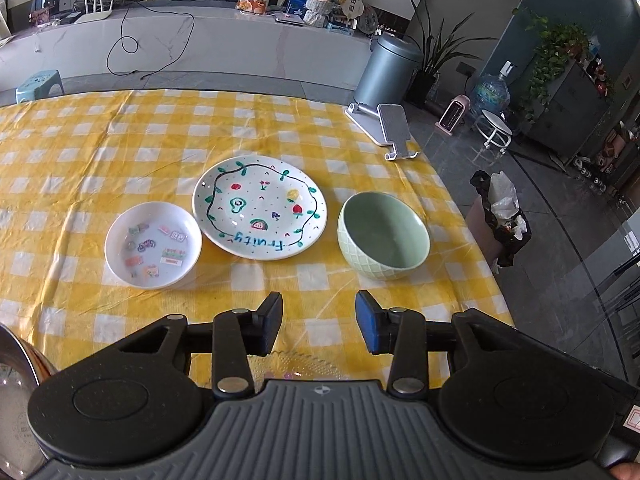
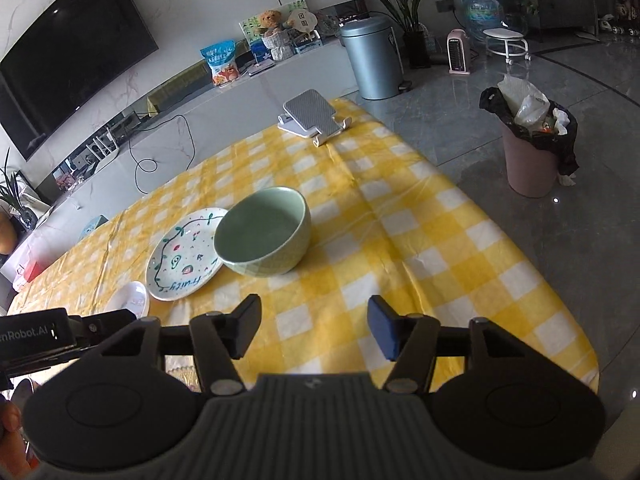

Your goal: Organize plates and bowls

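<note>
Three dishes stand in a row on the yellow checked tablecloth [image 1: 80, 152]. A small white bowl [image 1: 153, 245] with stickers inside is on the left. A white plate [image 1: 259, 207] painted with fruit and the word "Fruity" is in the middle. A green bowl [image 1: 383, 235] is on the right. My left gripper [image 1: 319, 326] is open and empty, just in front of them. My right gripper [image 2: 313, 328] is open and empty, in front of the green bowl [image 2: 262, 231] and the plate [image 2: 184, 254]. The white bowl [image 2: 129, 300] shows partly behind the left gripper's body.
A phone stand [image 1: 390, 130] sits at the table's far right corner, also in the right wrist view [image 2: 312, 116]. A clear patterned glass dish [image 1: 296, 364] lies under my left gripper. A metal item [image 1: 16, 380] is at the lower left. A waste bin [image 2: 532, 148] stands on the floor right of the table.
</note>
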A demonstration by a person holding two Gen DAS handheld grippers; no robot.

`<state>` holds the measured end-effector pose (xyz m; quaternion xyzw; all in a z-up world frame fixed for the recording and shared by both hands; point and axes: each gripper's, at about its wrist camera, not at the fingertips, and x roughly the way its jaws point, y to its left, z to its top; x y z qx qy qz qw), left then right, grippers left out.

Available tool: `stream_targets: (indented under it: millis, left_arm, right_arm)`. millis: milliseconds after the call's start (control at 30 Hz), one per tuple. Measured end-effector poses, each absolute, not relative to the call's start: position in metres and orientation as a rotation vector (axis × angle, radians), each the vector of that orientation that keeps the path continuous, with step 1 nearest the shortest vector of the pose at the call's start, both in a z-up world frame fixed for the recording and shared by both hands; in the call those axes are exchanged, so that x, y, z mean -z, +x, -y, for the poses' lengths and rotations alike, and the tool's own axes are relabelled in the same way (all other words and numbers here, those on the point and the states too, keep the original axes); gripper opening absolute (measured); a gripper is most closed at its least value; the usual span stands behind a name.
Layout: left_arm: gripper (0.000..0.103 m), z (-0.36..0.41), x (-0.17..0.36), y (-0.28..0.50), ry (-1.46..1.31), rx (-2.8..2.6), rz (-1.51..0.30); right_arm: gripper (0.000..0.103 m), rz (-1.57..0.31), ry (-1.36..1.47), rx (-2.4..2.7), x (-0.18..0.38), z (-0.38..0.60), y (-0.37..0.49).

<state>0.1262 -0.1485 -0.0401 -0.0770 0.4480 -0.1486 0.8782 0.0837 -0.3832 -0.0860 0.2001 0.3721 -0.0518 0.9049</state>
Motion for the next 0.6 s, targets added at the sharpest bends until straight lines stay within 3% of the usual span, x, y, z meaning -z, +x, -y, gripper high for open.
stream_targets:
  millis: [267,600]
  left_arm:
    - [0.053,0.159,0.034,0.163,-0.193,0.301,-0.933]
    - [0.054,0.174,0.046,0.2,-0.2,0.297,-0.926]
  right_arm:
    - [0.061,-0.782,0.368,0.123,0.072,0.382,0.123]
    - [0.06,-0.799,0.448,0.127,0.076,0.393,0.164]
